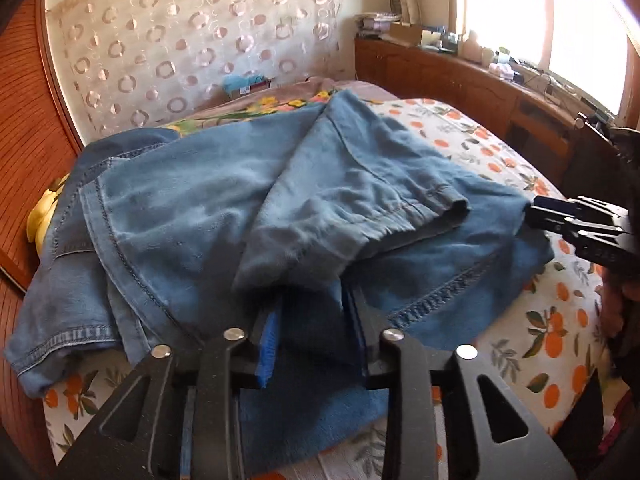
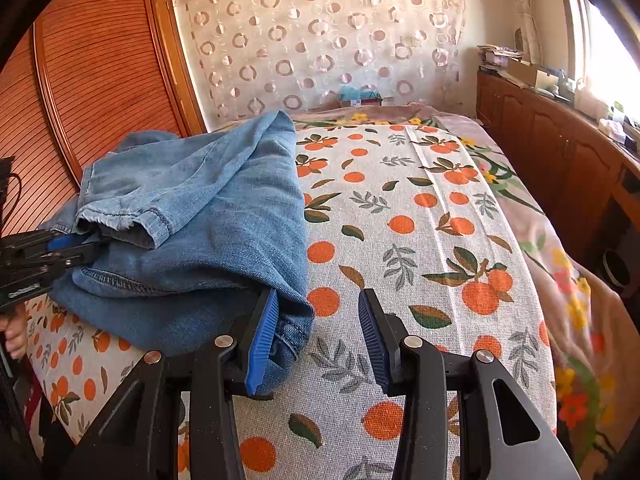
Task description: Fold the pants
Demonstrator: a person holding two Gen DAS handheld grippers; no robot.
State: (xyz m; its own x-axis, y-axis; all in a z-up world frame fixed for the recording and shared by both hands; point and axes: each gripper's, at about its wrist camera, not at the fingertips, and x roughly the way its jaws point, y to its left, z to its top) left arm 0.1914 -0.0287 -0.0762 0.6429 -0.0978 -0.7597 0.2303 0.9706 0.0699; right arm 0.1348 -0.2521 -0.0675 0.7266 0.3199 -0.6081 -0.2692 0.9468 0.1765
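Note:
Blue denim pants (image 1: 248, 200) lie bunched and partly folded on the bed, a hemmed leg end (image 1: 400, 208) draped on top. They also show at the left of the right wrist view (image 2: 208, 216). My left gripper (image 1: 314, 312) is open, its blue pads either side of a fold of denim, with the fingertips hidden under the cloth. My right gripper (image 2: 316, 320) is open at the pants' near right corner, with its left pad (image 2: 262, 344) against the denim. It appears at the right edge of the left wrist view (image 1: 580, 228).
The bed has an orange-and-leaf print sheet (image 2: 420, 220) with room to the right of the pants. A wooden wardrobe (image 2: 80, 80) stands on the left, a cluttered wooden cabinet (image 2: 560, 152) under the window on the right, and a circle-patterned curtain (image 2: 320, 40) behind.

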